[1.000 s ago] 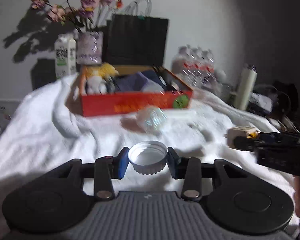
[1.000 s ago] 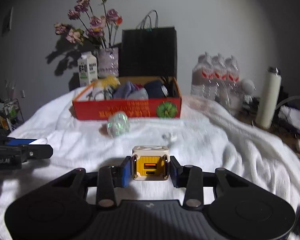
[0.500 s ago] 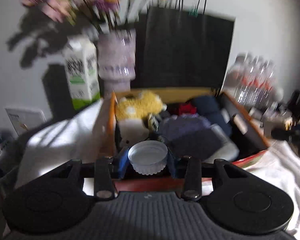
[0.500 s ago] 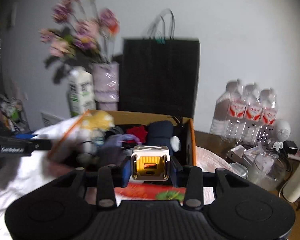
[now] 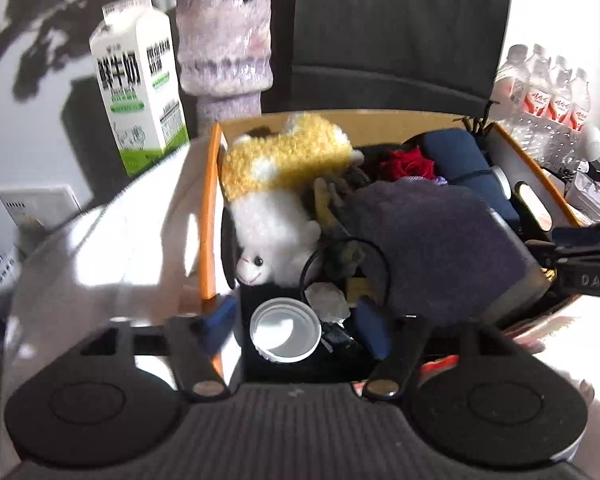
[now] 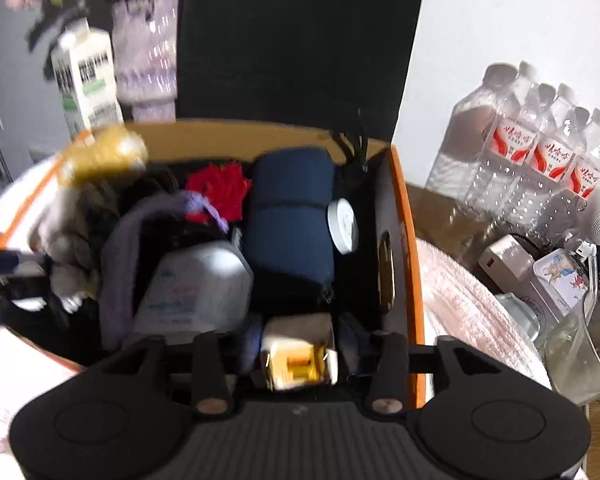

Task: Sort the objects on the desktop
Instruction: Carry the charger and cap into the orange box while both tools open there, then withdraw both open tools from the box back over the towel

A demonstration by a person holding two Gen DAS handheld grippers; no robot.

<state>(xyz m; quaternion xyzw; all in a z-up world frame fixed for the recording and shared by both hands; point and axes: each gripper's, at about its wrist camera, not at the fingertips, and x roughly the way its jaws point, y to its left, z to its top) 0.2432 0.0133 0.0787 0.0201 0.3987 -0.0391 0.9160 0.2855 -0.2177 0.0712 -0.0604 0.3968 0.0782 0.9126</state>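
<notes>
An orange cardboard box (image 5: pixel 206 216) full of things stands under both grippers; its right wall shows in the right wrist view (image 6: pixel 406 240). My left gripper (image 5: pixel 296 330) is open over the box's near left corner, and the white bottle cap (image 5: pixel 285 334) lies loose between its spread blue pads. My right gripper (image 6: pixel 300 354) is open over the box's near right corner, and the cream-and-yellow charger cube (image 6: pixel 300 356), blurred, sits loose between the pads. The right gripper's tip shows at the right edge of the left wrist view (image 5: pixel 580 260).
The box holds a yellow-and-white plush toy (image 5: pixel 276 184), a purple cloth (image 5: pixel 432 248), a red fabric rose (image 6: pixel 220 188), a rolled navy pouch (image 6: pixel 290 216) and a white pack (image 6: pixel 196 284). A milk carton (image 5: pixel 140 92), vase (image 5: pixel 224 40) and black bag (image 6: pixel 296 40) stand behind. Water bottles (image 6: pixel 540 148) stand right.
Both grippers moved forward over the box and tilted down into it. Both opened: the cap and the charger cube are no longer clamped.
</notes>
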